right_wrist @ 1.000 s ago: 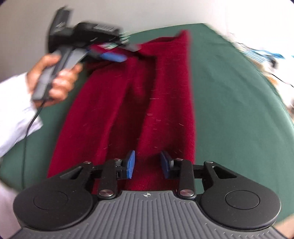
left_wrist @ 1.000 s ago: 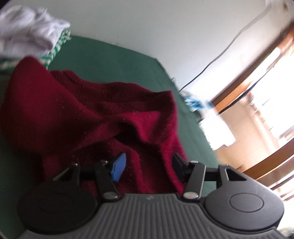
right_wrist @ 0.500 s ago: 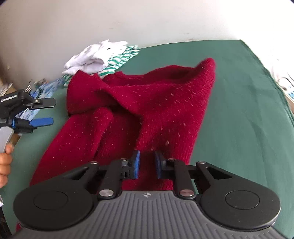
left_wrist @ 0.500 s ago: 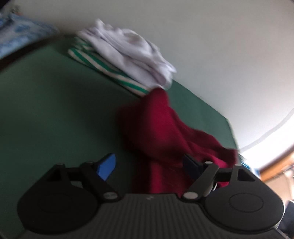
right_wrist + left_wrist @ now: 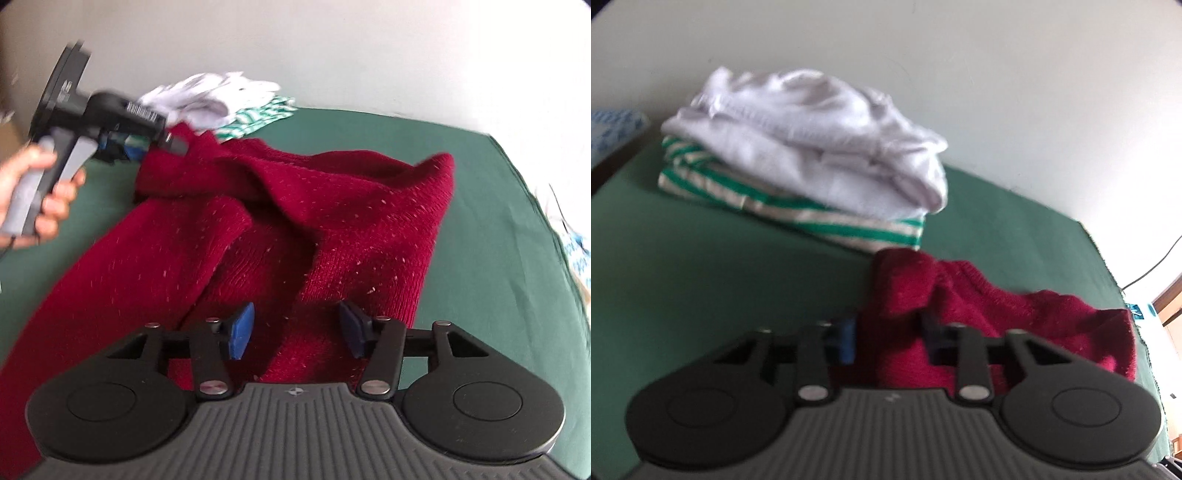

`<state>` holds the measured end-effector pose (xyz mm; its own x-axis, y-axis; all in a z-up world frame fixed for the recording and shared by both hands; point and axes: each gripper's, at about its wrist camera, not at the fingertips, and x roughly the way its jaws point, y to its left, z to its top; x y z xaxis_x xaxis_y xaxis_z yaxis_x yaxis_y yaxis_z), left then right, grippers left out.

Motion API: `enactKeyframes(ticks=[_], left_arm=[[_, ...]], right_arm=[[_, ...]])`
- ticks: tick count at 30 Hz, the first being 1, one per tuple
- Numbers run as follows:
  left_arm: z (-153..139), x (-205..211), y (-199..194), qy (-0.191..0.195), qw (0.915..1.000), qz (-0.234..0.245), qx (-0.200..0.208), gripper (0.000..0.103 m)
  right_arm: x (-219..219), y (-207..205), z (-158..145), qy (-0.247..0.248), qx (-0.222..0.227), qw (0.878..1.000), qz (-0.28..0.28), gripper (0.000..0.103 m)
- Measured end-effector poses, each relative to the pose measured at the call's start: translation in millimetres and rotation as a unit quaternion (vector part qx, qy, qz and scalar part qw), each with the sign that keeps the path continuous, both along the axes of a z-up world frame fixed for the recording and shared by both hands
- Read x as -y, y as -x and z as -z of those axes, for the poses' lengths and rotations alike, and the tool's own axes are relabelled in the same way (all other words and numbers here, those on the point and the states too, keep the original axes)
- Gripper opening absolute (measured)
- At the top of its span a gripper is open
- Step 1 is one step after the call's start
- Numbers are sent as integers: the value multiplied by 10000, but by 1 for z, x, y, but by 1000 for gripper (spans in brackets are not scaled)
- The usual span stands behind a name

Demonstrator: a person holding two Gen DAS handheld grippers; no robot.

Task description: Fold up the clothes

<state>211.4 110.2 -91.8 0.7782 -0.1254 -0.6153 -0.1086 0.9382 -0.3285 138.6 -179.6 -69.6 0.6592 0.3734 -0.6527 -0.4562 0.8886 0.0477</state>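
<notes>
Crumpled maroon knit sweater [image 5: 332, 229], flecked with lint, runs lengthwise away across the green desk [image 5: 498, 240]. Left gripper [image 5: 886, 336] fingers straddle its far corner; whether they pinch it, I cannot tell. Right gripper [image 5: 295, 328] fingers gape wide, empty.

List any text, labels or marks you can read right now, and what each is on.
White lettering on the left hand-held gripper body: blurred, unreadable.
White mark on its round end plate: too blurred to read.
Small round crosshair emblem on the right hand-held gripper housing: a symbol, no words.
Faint mark on the left housing in its own view: blurred.
Sweater, clothes pile: no text visible.
</notes>
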Motion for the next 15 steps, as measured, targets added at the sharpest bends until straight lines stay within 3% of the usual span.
enactKeyframes(ticks=[2,4,6,9,15], left_arm=[[-10,7,9,-348,9990,-93,257,22],[-16,6,12,-499,9976,-324,363,20],[-22,5,14,-650,9952,-554,468,13],[-31,3,18,-839,9908,-868,614,13],[-22,5,13,-675,9957,-533,346,12]], right_arm=[[-1,3,2,-20,82,9999,95,56],[-3,6,4,33,198,9997,133,56],[-1,7,5,-76,223,9995,225,57],[3,8,6,-204,255,9990,296,57],[-3,7,2,-100,188,9997,122,71]])
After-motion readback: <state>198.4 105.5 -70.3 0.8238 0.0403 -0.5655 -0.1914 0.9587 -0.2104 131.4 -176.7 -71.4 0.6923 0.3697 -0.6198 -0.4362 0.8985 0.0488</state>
